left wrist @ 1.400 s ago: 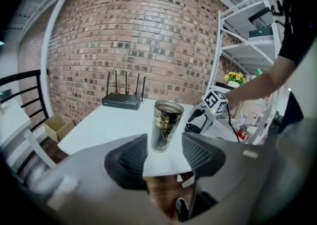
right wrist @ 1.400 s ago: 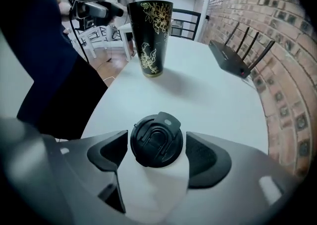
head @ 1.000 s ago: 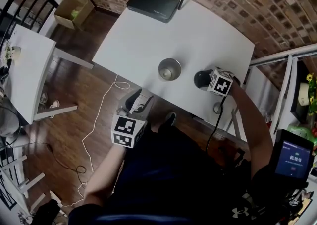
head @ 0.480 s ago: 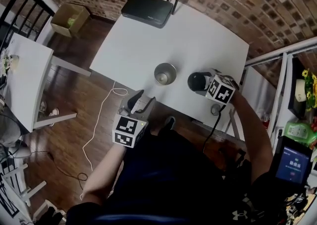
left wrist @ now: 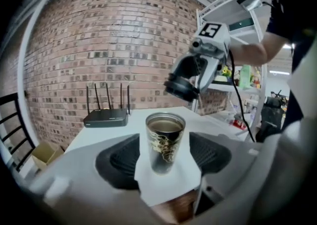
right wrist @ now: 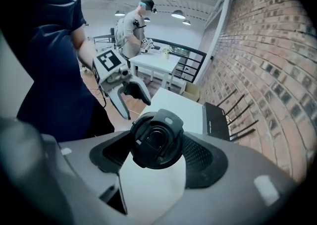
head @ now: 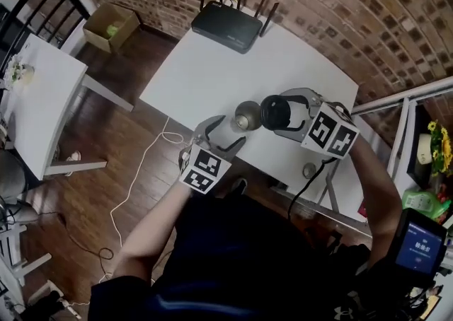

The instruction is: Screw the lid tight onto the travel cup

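A metal travel cup point(head: 246, 115) with a gold pattern stands open-topped near the table's front edge point(left wrist: 165, 140). My left gripper point(head: 225, 134) points at it from the front. Its jaws are opening, and the cup sits in the gap at their tips with space on both sides point(left wrist: 166, 162). My right gripper point(head: 283, 113) is shut on the black lid point(head: 275, 112), which hangs tilted just right of and above the cup's rim. The lid point(right wrist: 157, 140) fills the space between the right gripper's point(right wrist: 158, 155) pads, and also shows above the cup point(left wrist: 182, 84).
A black router point(head: 228, 28) sits at the far edge of the white table point(head: 212, 65). A cardboard box point(head: 112, 24) is on the floor to the left, beside a second white table point(head: 35, 100). A cable point(head: 141, 171) trails over the wood floor. Metal shelving point(head: 410, 93) stands right.
My left gripper rose from beside my body to the table edge and now faces the cup. The right gripper lifted the lid off the table and carried it left toward the cup.
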The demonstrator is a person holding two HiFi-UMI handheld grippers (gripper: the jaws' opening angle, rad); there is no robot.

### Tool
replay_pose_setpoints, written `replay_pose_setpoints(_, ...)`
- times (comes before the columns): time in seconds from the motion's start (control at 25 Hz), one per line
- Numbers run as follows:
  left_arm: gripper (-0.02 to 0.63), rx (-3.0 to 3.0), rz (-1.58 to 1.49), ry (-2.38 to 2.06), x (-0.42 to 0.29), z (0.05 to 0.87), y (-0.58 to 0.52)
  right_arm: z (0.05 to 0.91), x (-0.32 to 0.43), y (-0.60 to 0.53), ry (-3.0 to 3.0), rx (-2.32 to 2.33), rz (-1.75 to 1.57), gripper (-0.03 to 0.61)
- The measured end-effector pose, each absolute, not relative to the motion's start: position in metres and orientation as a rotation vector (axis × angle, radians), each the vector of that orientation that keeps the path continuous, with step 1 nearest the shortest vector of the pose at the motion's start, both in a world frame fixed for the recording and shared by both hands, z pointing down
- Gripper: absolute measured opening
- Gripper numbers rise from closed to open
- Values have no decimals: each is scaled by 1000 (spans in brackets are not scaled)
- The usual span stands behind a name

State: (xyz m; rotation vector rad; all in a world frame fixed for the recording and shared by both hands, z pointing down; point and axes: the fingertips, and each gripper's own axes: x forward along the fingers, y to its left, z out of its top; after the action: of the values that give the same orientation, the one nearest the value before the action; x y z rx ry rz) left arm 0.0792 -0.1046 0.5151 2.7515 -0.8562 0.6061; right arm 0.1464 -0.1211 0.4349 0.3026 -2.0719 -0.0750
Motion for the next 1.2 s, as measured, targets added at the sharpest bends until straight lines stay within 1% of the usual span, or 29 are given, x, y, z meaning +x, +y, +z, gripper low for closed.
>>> replay_pose_setpoints(0.2,328,2820,724,-749,94,538,-115,442,111,-131,-2017,171,-51,333)
replay_pose_setpoints(0.52,383,2942,808,-524,117,553,-118,481,100,-124,-1856,-32,12,333)
replay_pose_setpoints(0.76,385,2969,829,-507,127,555,-125,490,92,-124,-1780,-62,-56,333)
replay_pose_setpoints(0.92,380,2948,771,-561,127,554,-126,494,96,-126,-1799,29,44,333)
replay_pose_setpoints(1.12,374,2822,717,-822,127,553,-126,501,110,-133,-1761,403,392,333)
replay_pose_setpoints(1.2,374,2775,689,-879,126,553,-122,502,110,-132,-1769,430,428,333)
